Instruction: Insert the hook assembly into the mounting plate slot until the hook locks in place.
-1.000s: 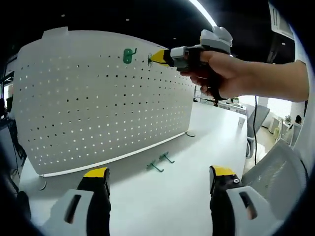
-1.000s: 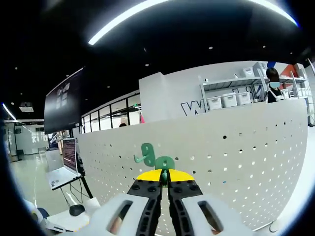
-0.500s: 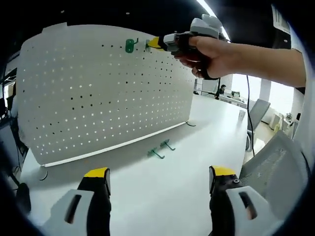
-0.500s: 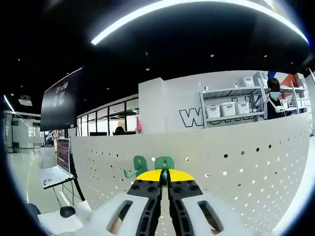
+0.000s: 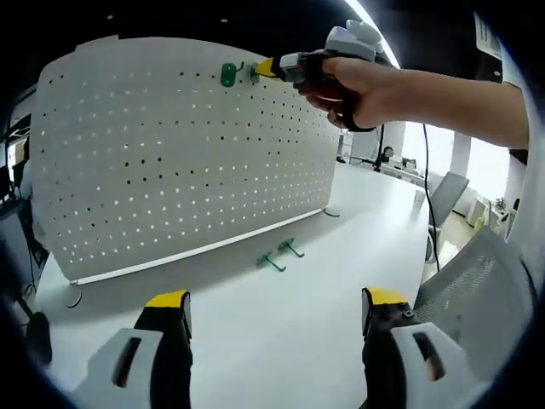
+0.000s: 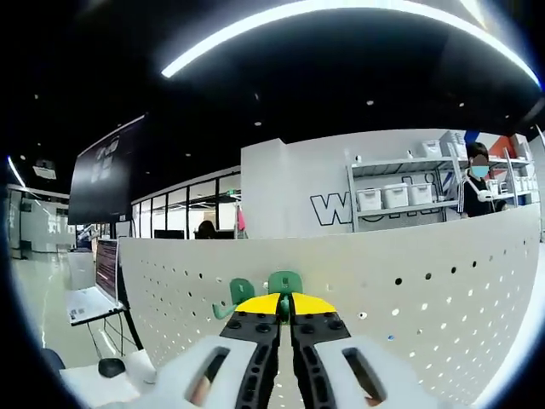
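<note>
The right tool (image 6: 285,305) is clamped tight on a green hook (image 6: 284,282), w/ the yellow tips together on it. The hook pokes out just past the tips and sits right at the top rows of the white board w/ holes (image 6: 409,298). Seen from the left gripper view, this tool (image 5: 266,68) is up high against the board (image 5: 170,162), held by a hand (image 5: 362,81).

Just to the left of the tool tips, one other green hook (image 6: 234,296) already hangs on the board. So one hook looks done.

The hook in the tool looks close to its holes, maybe touching. Can't tell if it's locked in yet. The tool has not let go, so this step is prob. not finished.

The left tool (image 5: 272,311) is wide apart, holding nothing, low over the white bench (image 5: 281,332). Ahead of it, near the foot of the board, 2 more green hooks (image 5: 279,256) lie on the bench. Those are prob. left to do.
</note>
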The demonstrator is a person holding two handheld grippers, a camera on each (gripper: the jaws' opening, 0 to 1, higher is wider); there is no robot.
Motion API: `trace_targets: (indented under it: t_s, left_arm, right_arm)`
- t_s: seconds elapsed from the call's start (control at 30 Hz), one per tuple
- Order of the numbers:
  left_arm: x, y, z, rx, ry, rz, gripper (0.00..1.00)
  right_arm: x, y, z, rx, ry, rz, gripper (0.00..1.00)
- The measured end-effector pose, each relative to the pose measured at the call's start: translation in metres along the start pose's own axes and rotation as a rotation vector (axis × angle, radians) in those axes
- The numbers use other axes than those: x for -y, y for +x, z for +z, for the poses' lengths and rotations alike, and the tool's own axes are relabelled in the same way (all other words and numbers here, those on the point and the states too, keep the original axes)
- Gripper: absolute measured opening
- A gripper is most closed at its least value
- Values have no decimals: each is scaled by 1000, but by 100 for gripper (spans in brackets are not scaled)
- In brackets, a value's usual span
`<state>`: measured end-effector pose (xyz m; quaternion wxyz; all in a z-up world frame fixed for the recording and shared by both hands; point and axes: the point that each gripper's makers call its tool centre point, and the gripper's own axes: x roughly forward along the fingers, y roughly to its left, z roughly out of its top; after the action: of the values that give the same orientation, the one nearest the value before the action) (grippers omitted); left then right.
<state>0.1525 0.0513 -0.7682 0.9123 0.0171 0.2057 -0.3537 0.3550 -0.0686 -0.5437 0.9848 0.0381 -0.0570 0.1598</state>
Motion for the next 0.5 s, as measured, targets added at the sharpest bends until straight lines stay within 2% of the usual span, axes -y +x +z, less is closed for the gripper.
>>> trace_targets:
  t_s: [0.5]
  left_arm:
    - [0,0,-1,-4,-6,-2,84]
  right_arm:
    - [9,3,-6,0,-1,-27,1]
